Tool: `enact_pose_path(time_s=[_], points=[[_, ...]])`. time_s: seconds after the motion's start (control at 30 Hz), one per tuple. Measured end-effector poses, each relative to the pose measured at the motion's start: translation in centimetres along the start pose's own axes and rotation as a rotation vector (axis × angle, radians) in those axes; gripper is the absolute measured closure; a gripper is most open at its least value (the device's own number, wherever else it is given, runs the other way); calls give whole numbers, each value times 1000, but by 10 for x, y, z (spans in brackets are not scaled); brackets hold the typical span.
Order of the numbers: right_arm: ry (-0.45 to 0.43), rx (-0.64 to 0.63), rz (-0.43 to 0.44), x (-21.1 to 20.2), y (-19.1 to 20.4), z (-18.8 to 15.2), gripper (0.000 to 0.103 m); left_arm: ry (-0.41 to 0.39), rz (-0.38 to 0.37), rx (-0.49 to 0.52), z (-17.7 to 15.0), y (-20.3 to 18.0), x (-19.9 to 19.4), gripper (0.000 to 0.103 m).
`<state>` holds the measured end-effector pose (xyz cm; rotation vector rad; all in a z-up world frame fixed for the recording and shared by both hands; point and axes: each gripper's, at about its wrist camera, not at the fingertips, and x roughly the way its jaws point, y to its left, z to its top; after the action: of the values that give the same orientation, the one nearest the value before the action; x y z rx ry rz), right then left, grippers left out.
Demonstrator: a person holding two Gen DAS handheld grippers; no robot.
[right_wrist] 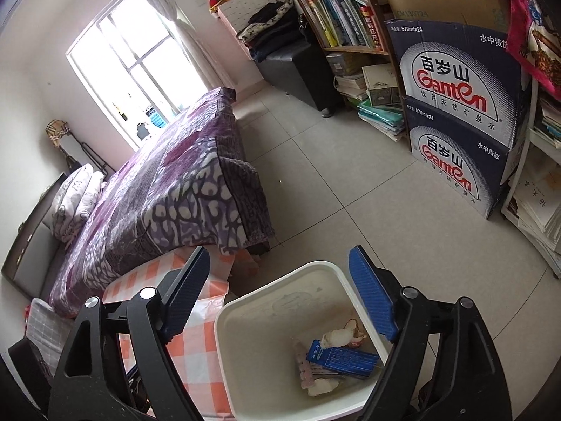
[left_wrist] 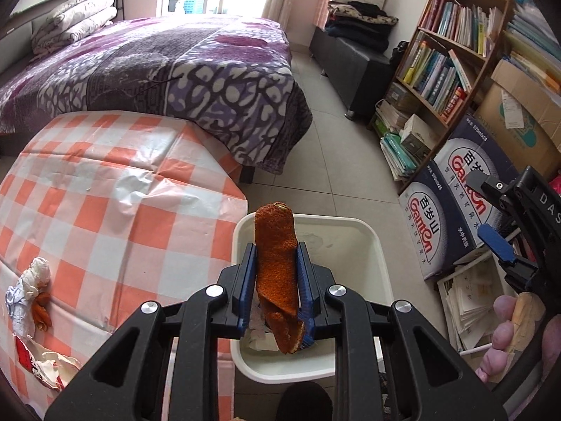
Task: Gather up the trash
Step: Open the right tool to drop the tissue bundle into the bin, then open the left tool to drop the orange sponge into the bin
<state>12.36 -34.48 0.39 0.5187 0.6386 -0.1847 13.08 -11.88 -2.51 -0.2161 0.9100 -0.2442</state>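
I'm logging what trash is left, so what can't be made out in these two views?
- Left wrist view: the left gripper and its curled orange peel hide the white plastic bin floor.
- Torn red-and-white wrapper on the checked tablecloth: cut off by the edge.
- Right wrist view: blue carton text too small.

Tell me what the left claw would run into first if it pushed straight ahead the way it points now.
Probably the white trash bin: the left claw, shut on an orange peel, points over its open top, so the bin's inside or far wall comes first. Depth is unclear.
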Motion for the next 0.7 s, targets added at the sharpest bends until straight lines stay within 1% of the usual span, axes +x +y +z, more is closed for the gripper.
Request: enact_pose_path(time_s=[0.13,0.27,0.3,0.33,0.37,0.4,0.5,0.6,0.7], points=[[-4,22,-17,-2,-11,2,21,42,-70,1,-3,-8,10,80],[-9,35,-26,-3,-17,4,18,53,-120,18,-5,-15,16,80],[-11,38,-26,-3,-18,4,18,51,-130,24,-5,-17,16,76],[-13,40,-26,-3,-19,5,17,48,-138,30,-5,-18,16,60],[-14,40,-27,-3,-19,5,15,41,-139,38,-6,-20,15,52],[-15,40,-29,-4,-19,5,15,33,-137,46,-7,-22,13,48],[-16,38,-31,-3,-19,5,14,19,-129,71,-7,-26,9,47],[-22,40,-35,-4,-19,5,12,19,-128,67,-6,-24,7,46],[-32,41,-45,-6,-18,4,10,16,-114,60,-4,-20,6,42]])
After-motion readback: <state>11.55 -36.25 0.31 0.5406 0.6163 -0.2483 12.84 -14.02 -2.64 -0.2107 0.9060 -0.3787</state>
